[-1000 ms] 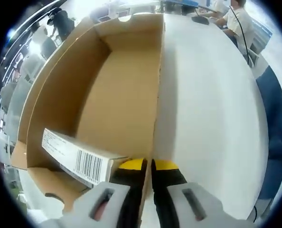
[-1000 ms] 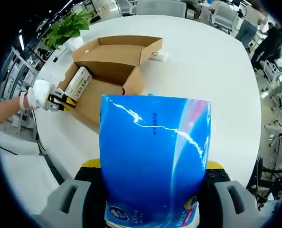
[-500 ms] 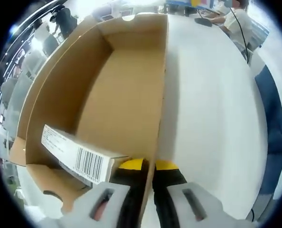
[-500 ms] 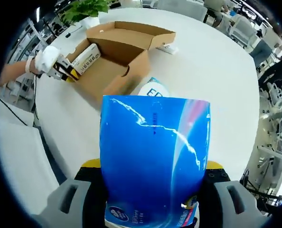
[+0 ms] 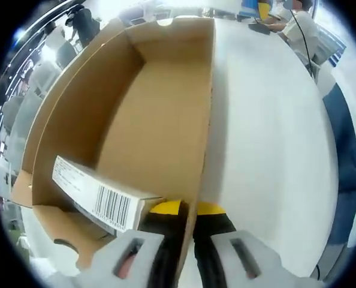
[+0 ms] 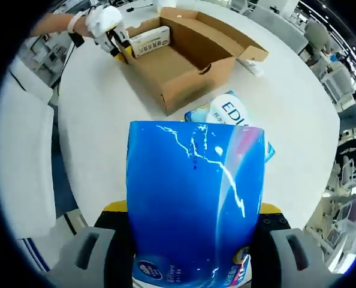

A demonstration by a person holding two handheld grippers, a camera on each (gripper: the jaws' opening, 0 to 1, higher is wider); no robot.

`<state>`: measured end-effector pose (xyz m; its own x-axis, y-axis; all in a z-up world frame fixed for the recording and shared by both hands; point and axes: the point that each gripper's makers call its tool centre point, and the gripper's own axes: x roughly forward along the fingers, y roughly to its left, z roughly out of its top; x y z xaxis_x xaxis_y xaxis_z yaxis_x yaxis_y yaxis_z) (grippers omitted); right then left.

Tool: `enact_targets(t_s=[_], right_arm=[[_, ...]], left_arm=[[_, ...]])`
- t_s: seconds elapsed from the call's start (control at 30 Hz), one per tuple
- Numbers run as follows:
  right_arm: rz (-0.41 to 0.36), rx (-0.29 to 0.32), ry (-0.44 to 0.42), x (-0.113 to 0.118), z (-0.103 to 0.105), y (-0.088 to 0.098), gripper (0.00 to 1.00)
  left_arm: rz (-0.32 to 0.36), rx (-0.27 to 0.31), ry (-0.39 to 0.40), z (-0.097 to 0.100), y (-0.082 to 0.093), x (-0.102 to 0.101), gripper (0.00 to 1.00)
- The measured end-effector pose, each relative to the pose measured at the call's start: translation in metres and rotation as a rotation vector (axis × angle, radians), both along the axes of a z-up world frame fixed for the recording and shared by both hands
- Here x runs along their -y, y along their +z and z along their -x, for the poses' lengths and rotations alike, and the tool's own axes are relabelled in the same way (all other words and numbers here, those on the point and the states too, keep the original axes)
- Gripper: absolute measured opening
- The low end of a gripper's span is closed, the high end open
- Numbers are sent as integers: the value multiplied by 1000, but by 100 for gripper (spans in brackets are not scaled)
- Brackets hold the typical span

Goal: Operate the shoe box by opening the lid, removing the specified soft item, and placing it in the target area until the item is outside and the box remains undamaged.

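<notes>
The brown cardboard shoe box (image 5: 154, 120) lies open on the white table; in the right gripper view the shoe box (image 6: 184, 60) sits at the top with its lid folded back. My left gripper (image 5: 187, 211) is shut on the box's side wall (image 5: 203, 126), and a gloved hand holds that left gripper (image 6: 115, 42) at the box's corner. A small white carton (image 5: 100, 198) with a barcode lies inside. My right gripper (image 6: 193, 210) is shut on a soft blue pack (image 6: 193, 210). Another blue-and-white soft pack (image 6: 232, 114) lies on the table beside the box.
The white round table (image 5: 268, 138) spreads around the box. A small white object (image 6: 250, 65) lies beyond the lid. Chairs and a seated person (image 5: 298, 24) are at the far edge. The table's edge (image 6: 52, 150) runs down the left of the right gripper view.
The right gripper's view has swung around with the blue pack still held; the second pack beside the box has come into sight. The left gripper keeps its hold on the box wall.
</notes>
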<state>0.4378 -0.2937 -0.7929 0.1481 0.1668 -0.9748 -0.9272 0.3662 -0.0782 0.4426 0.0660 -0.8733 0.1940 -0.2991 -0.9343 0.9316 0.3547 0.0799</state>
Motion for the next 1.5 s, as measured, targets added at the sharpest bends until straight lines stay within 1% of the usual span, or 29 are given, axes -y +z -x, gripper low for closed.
enact_targets(t_s=[0.1, 0.17, 0.2, 0.23, 0.27, 0.3, 0.4, 0.47, 0.5, 0.6, 0.67, 0.73, 0.77, 0.83, 0.9, 1.03, 1.07, 1.1, 1.2, 1.3, 1.4, 1.43, 1.5], right_arm=[[26, -1, 89, -8, 5, -5, 78], [25, -5, 92, -10, 7, -7, 78], [19, -7, 104, -13, 7, -12, 78], [18, -9, 107, -15, 8, -12, 78], [13, -19, 144, -20, 11, -16, 78], [15, -19, 153, -22, 12, -15, 78], [45, -12, 269, -27, 13, -25, 78], [50, -19, 282, -29, 15, -27, 78], [56, -23, 293, -29, 16, -32, 78], [71, -24, 337, -30, 16, -38, 78], [73, -29, 348, -32, 17, -37, 78], [76, -36, 360, -32, 17, -43, 78], [76, -41, 372, -33, 18, -41, 78], [93, -41, 418, -33, 18, -47, 78], [96, -45, 425, -32, 16, -54, 78], [94, -54, 427, -34, 12, -62, 78], [82, -51, 434, -36, 9, -64, 78], [81, -54, 431, -37, 10, -60, 78], [77, -59, 441, -42, 12, -61, 78], [92, -61, 475, -40, 10, -68, 78], [103, -70, 478, -39, 8, -71, 78], [106, -79, 472, -38, 6, -78, 78], [111, -83, 477, -37, 6, -80, 78]], left_arm=[[0, 0, 0, 0, 0, 0, 5], [1, 2, -2, 0, 1, 0, 5], [0, 3, -2, 0, 0, 0, 5], [0, 3, -4, -1, -1, -1, 5], [0, 0, -2, -1, -1, 0, 5], [0, -3, 0, 0, 0, 0, 5], [1, -9, 8, -1, -1, -1, 5], [0, -7, 8, -1, -2, -1, 5], [-1, -5, 10, -1, -2, -1, 5], [0, -4, 15, -1, -2, -1, 5], [-1, -3, 21, -1, -2, -1, 5], [0, -4, 26, -1, -2, -1, 5], [0, -4, 25, -1, -2, -1, 5], [0, -5, 22, 0, -1, -1, 5], [0, -5, 20, 0, -2, -1, 5], [-1, -3, 20, 1, 0, 0, 5], [0, -4, 21, 1, 0, 0, 5], [0, -4, 20, 1, 1, 1, 5], [-1, -1, 19, 2, 1, 1, 5], [-1, 1, 17, 1, 2, 2, 5], [-1, 0, 17, 2, 3, 3, 5], [-1, 1, 16, 2, 3, 3, 5], [-1, 1, 17, 3, 4, 4, 5]])
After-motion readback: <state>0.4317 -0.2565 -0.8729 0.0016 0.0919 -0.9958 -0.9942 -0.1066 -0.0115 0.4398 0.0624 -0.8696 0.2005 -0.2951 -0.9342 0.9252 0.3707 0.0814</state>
